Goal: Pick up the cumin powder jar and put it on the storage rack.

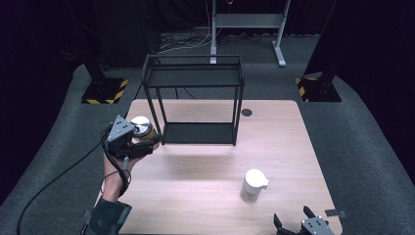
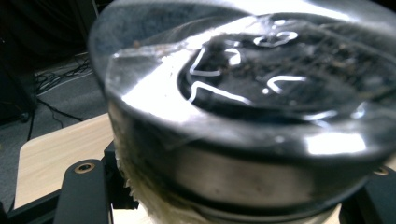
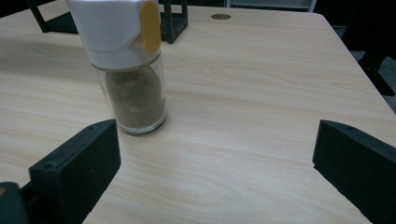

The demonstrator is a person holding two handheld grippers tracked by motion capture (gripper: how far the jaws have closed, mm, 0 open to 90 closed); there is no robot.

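My left gripper (image 1: 144, 139) is shut on a jar with a shiny metal lid (image 1: 141, 125), held above the table's left edge, just left of the black two-tier rack (image 1: 195, 98). In the left gripper view the jar's lid (image 2: 261, 93) looms very close between the two jaws. A spice bottle with a white cap (image 1: 253, 185) stands upright on the table at front right. My right gripper (image 1: 294, 221) rests at the front right edge, open, with nothing between its fingers. In the right gripper view the bottle (image 3: 126, 60) stands ahead and left of the jaws, with brown powder inside and a yellow tab.
The wooden table (image 1: 205, 161) has a round cable hole (image 1: 246, 112) at back right. The rack's lower shelf (image 1: 198, 132) sits on the table's back middle. Black stand bases with yellow striped edges (image 1: 103, 91) and cables lie on the grey floor beyond.
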